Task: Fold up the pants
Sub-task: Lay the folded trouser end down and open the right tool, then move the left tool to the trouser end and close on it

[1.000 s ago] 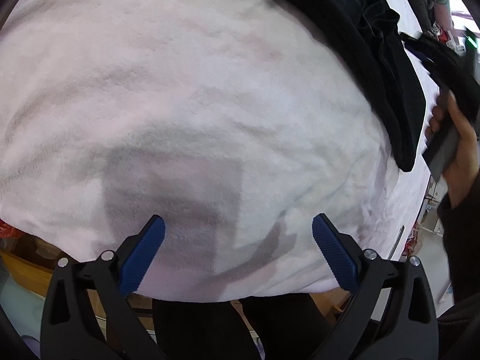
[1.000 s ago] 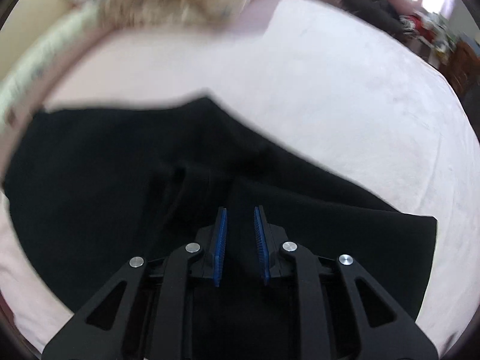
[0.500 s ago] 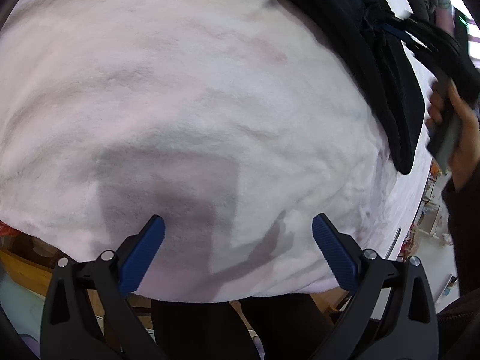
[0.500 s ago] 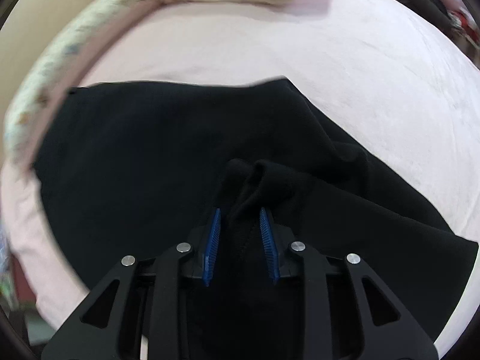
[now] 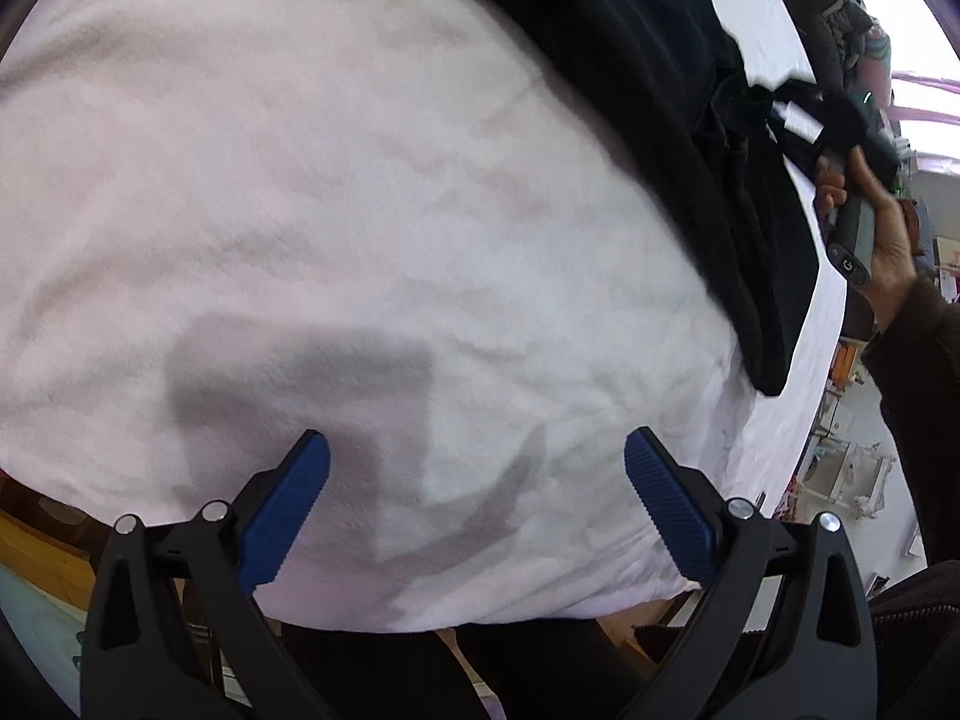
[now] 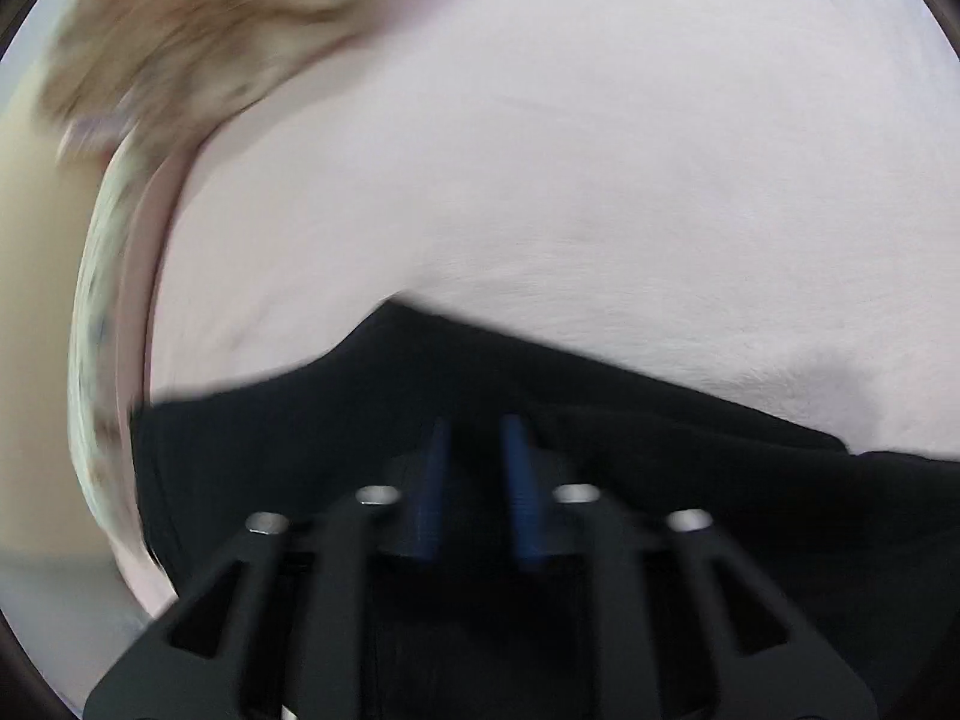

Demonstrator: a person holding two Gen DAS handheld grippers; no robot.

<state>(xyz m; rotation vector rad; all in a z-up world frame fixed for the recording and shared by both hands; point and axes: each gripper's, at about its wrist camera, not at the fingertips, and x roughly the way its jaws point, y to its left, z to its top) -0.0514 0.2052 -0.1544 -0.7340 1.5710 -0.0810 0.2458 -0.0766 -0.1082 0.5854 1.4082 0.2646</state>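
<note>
The black pants [image 5: 630, 60] lie on a pale pink blanket [image 5: 360, 180], running along the top right of the left wrist view. There a hand [image 5: 888, 228] holds my right gripper [image 5: 780, 114] at a bunched fold of the pants. In the blurred right wrist view, my right gripper [image 6: 474, 438] has its jaws closing, with black pants [image 6: 300, 450] fabric pinched between the blue pads. My left gripper [image 5: 477, 456] hangs wide open over bare blanket near the bed's front edge, apart from the pants, with nothing between its fingers.
The blanket [image 6: 600, 180] covers the bed. Floral bedding [image 6: 180, 30] is heaped at the far left corner. Below the bed's front edge are a wooden floor [image 5: 36, 552] and the person's dark legs [image 5: 390, 672]. Room clutter [image 5: 852, 468] stands at the right.
The right gripper has swung down and rolled, and its pads have narrowed onto a raised fold of the pants. The left gripper drifted slightly and stayed open over the blanket.
</note>
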